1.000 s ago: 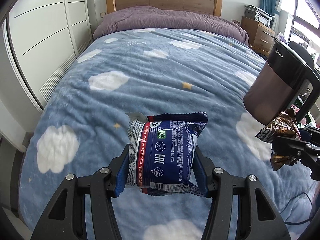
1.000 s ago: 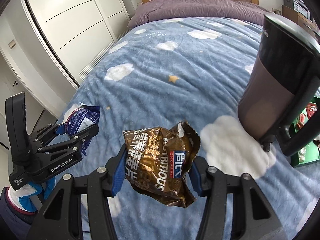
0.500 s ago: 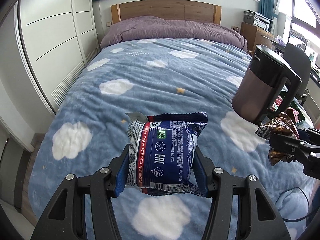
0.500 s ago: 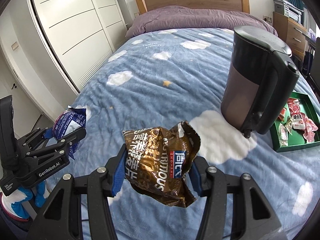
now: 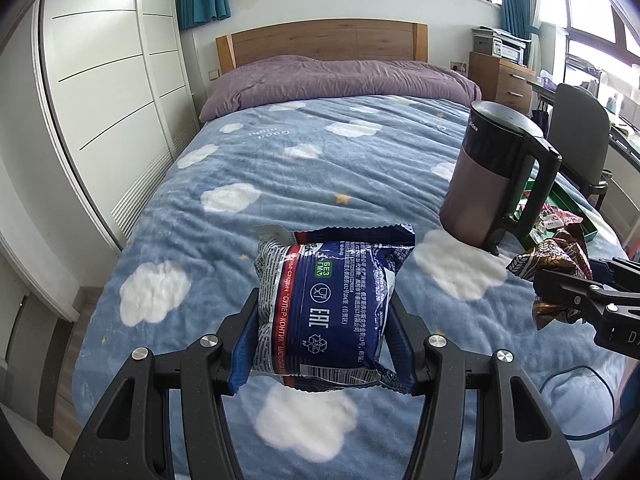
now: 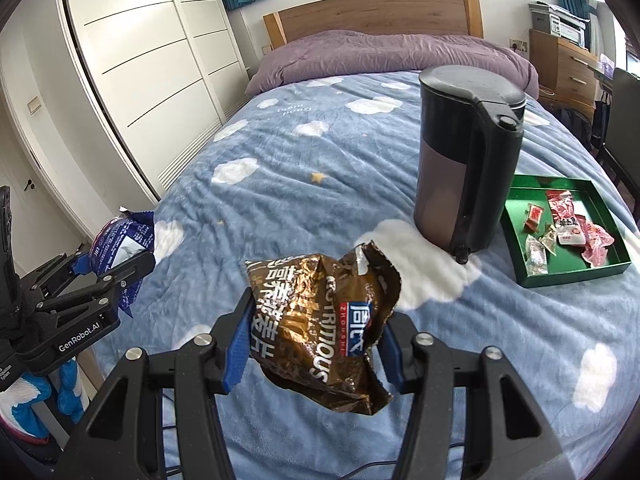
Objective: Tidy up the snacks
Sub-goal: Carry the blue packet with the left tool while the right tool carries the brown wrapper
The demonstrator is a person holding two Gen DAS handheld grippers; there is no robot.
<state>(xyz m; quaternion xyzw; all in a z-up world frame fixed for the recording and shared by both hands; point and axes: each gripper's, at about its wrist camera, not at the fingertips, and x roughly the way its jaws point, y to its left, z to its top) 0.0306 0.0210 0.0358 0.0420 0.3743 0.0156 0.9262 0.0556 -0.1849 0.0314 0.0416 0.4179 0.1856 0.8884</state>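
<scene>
My left gripper [image 5: 322, 344] is shut on a blue snack packet [image 5: 328, 300] and holds it above the bed's near end. My right gripper [image 6: 316, 338] is shut on a crumpled brown snack bag [image 6: 320, 320], also held in the air. The brown bag shows at the right edge of the left wrist view [image 5: 554, 264]; the blue packet shows at the left of the right wrist view [image 6: 120, 240]. A green tray [image 6: 516, 236] holding several small red and clear snack packets lies on the bed at the right.
A dark brown and black electric kettle [image 6: 466, 152] stands on the blue cloud blanket [image 6: 300, 184] just left of the tray. White wardrobe doors [image 5: 100, 100] run along the bed's left side. A wooden dresser [image 6: 560, 60] and chair [image 5: 580, 140] are at the right.
Both grippers have pulled back and risen from the bed, each with its snack in it. The kettle looks farther off and the green tray has come fully into the right wrist view.
</scene>
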